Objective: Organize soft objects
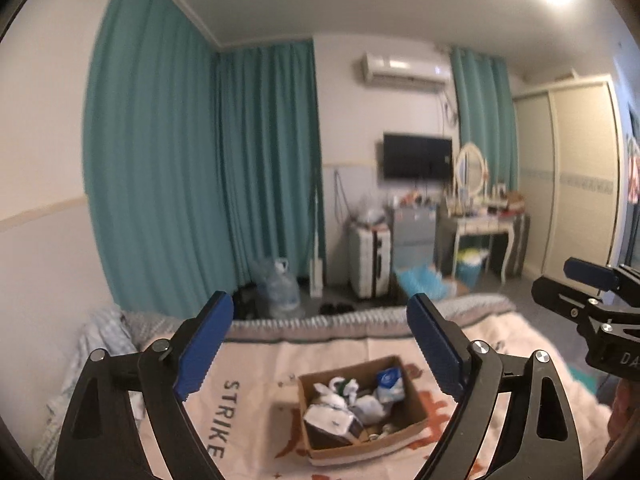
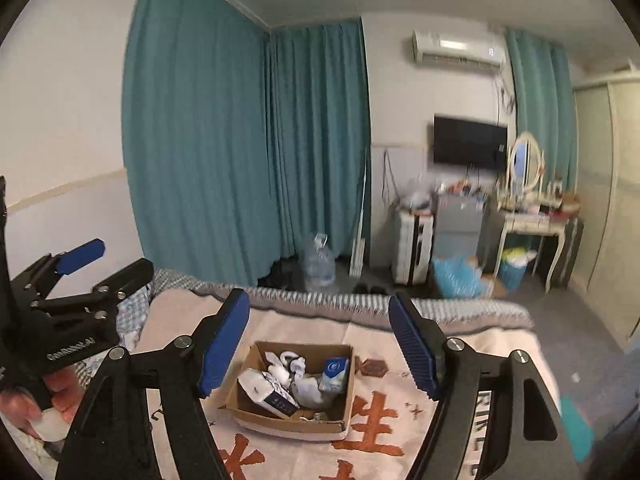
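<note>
A brown cardboard box [image 1: 416, 408] [image 2: 344, 392] lies on the bed's printed blanket [image 1: 256, 400] [image 2: 384, 432]. It holds several soft items: white socks or cloths [image 2: 294, 364], a blue and white tissue pack [image 1: 390, 384] [image 2: 334, 372] and a white and dark pouch [image 1: 332, 420] [image 2: 268, 392]. My left gripper [image 1: 320, 348] is open and empty, held above and in front of the box. My right gripper [image 2: 320, 344] is open and empty, also above the box. Each gripper shows at the edge of the other's view.
Teal curtains [image 1: 200, 168] hang beyond the bed. On the floor stand a water jug [image 1: 282, 288], a white suitcase [image 1: 370, 260], a blue bag [image 1: 424, 284] and a dressing table [image 1: 484, 224]. A checked cloth [image 1: 100, 336] lies at the bed's left edge.
</note>
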Tool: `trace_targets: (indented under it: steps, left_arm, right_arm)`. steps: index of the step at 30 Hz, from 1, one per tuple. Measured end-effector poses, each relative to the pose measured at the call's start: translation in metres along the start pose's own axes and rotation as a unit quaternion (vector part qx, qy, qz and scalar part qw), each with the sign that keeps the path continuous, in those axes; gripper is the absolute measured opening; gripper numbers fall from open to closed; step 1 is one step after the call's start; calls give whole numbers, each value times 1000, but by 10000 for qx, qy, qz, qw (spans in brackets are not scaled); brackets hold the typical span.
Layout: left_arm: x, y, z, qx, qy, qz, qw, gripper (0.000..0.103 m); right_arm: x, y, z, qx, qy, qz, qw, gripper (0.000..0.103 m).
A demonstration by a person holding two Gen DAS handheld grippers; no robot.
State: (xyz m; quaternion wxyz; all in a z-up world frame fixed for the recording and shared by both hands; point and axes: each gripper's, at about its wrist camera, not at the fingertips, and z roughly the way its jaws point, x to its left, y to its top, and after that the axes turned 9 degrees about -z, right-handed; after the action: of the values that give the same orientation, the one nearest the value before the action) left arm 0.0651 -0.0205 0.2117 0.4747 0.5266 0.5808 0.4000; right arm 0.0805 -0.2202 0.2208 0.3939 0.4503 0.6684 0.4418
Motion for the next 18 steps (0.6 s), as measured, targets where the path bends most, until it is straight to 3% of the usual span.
trace_targets:
  steps: [4,7,12,18]
  left_arm:
    - [-5,2,-61,-605,231,65,9979,95]
    - [-6,-6,-95,-885,177,93,9959,95]
    - [3,-28,-116,-899,145,-60,9958,95]
    - [19,-65,-115,-546,323,-309,9975,95]
  right_arm:
    - [11,14,-54,-368,-69,-54,9993,92]
    - [16,19,-82,-548,-98,8,9985,101]
    - [26,3,-114,-699,-58,6,9975,103]
    - [46,-42,-117,-705,-5,-56,9975,103]
